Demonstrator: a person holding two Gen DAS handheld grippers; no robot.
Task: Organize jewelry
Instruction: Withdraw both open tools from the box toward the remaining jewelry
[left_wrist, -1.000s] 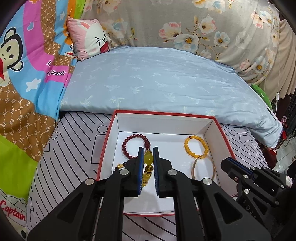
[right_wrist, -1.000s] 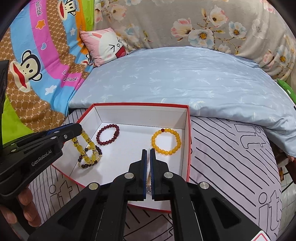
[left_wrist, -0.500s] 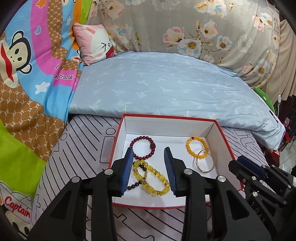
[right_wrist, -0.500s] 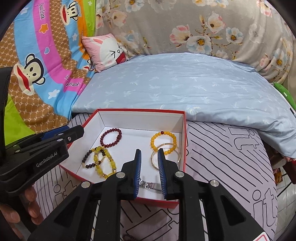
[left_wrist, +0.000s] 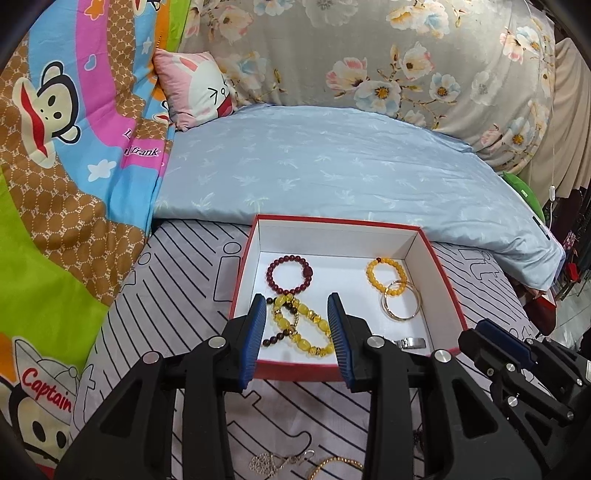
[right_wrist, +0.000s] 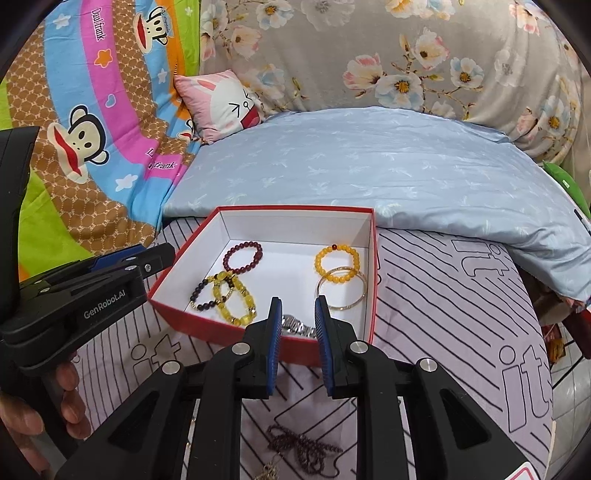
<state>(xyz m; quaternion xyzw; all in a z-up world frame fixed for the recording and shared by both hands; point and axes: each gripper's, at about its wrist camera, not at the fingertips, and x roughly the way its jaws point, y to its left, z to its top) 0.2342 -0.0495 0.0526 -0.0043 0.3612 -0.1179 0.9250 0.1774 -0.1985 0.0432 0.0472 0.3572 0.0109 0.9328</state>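
Jewelry lies in the red box (left_wrist: 439, 273) on the bed: a dark red bracelet (left_wrist: 289, 275), a yellow bracelet (left_wrist: 386, 275), a gold bangle (left_wrist: 401, 302), a yellow bead string (left_wrist: 301, 325) and a silver watch (right_wrist: 297, 326). We hold our left gripper (left_wrist: 297, 332) and our right gripper (right_wrist: 297, 332) wide open with nothing in them, just in front of the box. We think the next job is the chains (right_wrist: 303, 448) on the bed near us, so one gripper must go down and pinch one softly.
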